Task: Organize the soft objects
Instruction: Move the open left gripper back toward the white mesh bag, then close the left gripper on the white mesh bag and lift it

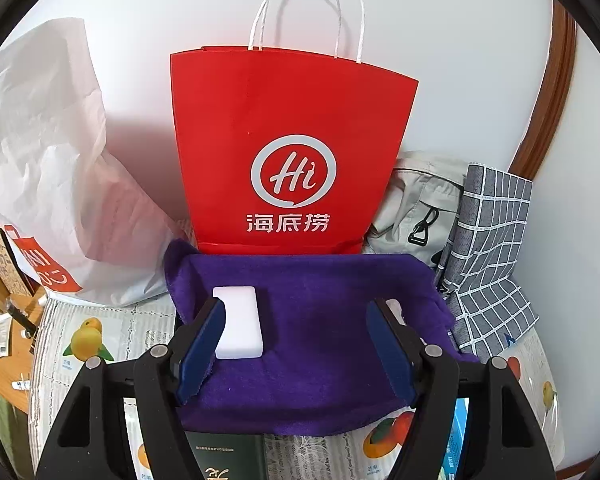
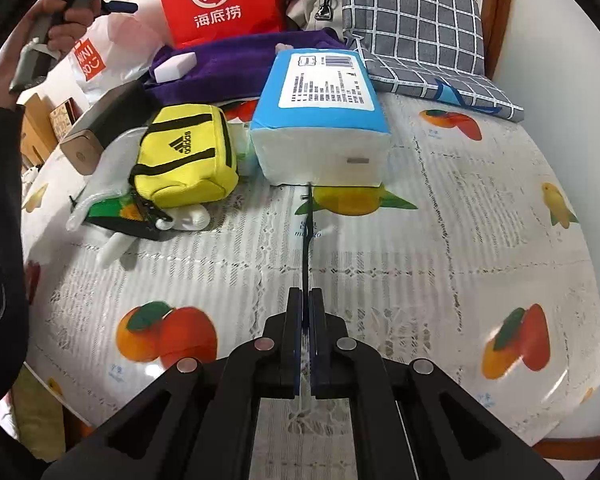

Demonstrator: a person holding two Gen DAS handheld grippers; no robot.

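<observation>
Jaws wide above purple towel (image 1: 312, 332) bearing white sponge (image 1: 238, 326).

Two wrist fisheyes angled down over the table, both sharing purple towel (image 1: 312, 344) and red bag (image 1: 288, 148).

A red paper bag (image 1: 292, 144) bears a white logo and white handles. The towel (image 1: 320, 320) is deep purple; the sponge block (image 1: 238, 322) on it is white. The cloth (image 2: 416, 28) is grey with a white grid. The pouch (image 2: 186, 156) is yellow with black stripes. The tissue pack (image 2: 320, 120) is blue and white. The bench (image 2: 440, 240) cover shows orange and yellow fruit on white.
</observation>
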